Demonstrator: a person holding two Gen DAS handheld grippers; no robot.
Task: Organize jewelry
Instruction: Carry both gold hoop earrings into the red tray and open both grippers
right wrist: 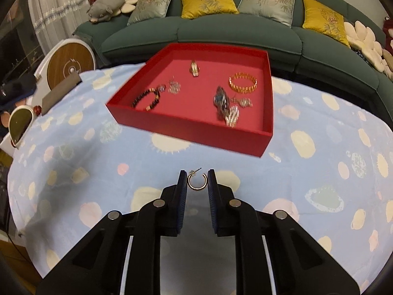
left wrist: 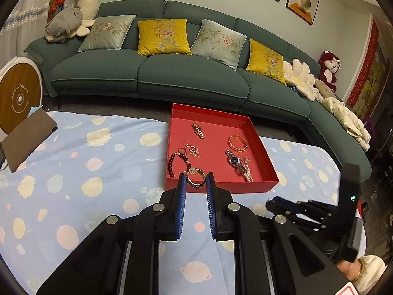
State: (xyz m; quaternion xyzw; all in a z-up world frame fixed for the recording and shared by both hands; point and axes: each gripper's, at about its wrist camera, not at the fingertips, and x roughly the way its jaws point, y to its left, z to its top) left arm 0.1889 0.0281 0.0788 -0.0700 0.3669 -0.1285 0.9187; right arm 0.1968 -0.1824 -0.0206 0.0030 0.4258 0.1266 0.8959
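A shallow red box [left wrist: 221, 187] stands on the blue planet-print cloth. It holds a dark bead bracelet [left wrist: 175, 162], a gold watch band [left wrist: 198, 130], an orange-gold bangle [left wrist: 237, 143], a blue-faced watch [left wrist: 233, 159] and a thin chain [left wrist: 194, 151]. My left gripper [left wrist: 195, 178] hovers at the box's near wall, shut on a gold hoop earring [left wrist: 196, 184]. In the right wrist view the box [right wrist: 186, 127] lies further ahead. My right gripper [right wrist: 197, 180] sits low over the cloth, its pads against both sides of a second gold hoop earring [right wrist: 196, 187]. The right gripper [left wrist: 276, 201] also shows beside the box's right corner.
A brown flat case [left wrist: 27, 140] lies at the cloth's far left, with sunglasses [right wrist: 19, 125] near that edge. A round white and wood device [left wrist: 19, 95] stands beyond it. A green sofa [left wrist: 172, 78] runs behind the table. A person's hand [left wrist: 356, 268] is at the lower right.
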